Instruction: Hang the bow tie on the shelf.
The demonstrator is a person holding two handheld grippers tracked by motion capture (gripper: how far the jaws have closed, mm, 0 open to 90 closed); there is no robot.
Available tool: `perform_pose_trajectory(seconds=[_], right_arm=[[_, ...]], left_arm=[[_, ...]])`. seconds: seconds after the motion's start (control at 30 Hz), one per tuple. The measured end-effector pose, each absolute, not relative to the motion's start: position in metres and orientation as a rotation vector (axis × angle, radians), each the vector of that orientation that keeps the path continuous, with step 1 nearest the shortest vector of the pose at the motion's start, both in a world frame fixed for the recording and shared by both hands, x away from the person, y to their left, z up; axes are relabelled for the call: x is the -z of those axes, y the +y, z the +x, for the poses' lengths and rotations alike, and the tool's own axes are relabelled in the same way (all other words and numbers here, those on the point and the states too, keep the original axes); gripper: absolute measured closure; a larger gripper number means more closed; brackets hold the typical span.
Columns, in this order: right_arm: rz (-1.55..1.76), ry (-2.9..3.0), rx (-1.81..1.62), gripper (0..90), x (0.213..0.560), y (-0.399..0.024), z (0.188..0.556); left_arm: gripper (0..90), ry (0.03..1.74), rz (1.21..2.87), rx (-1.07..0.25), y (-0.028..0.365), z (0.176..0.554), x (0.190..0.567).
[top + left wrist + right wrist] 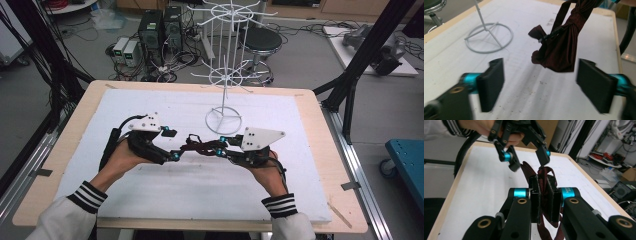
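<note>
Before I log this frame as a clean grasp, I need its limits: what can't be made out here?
- Dark red cloth, right gripper view: the part clamped in the right gripper is covered by the jaws, and its lower end is cut by the bottom edge.
- Cloth, left gripper view: top cut by the edge.
- Left gripper, left gripper view: pads motion-blurred.
- Cloth, high view: too small to identify.

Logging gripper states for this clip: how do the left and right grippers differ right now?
The left gripper has its jaws spread wide with nothing between them, while the right gripper is shut on the dark red cloth. The left gripper sits just short of the hanging cloth; the right gripper holds it lifted off the white mat. Both are hand-held, black-jawed with blue fittings, and point toward each other over the table.
</note>
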State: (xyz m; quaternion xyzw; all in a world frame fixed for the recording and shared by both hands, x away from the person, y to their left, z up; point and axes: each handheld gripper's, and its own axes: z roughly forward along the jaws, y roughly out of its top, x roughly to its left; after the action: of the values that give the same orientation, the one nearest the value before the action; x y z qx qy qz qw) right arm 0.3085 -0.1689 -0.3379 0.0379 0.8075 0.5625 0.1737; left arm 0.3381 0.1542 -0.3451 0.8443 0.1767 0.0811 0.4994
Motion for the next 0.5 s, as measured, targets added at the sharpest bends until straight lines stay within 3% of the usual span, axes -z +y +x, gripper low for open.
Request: perform_pose_trajectory(seconds=[0.07,0.5], right_arm=[[0.118,2.278,-1.598,84.3,0.338,-0.171,0.310],[0.276,2.196,-1.667,84.3,0.334,-0.187,0.315]], left_arm=[[1.9,0.484,2.011,-0.231,0.158,0.339,0.346],[1.7,0.461,1.842,-0.328,0.196,0.327,0.353]])
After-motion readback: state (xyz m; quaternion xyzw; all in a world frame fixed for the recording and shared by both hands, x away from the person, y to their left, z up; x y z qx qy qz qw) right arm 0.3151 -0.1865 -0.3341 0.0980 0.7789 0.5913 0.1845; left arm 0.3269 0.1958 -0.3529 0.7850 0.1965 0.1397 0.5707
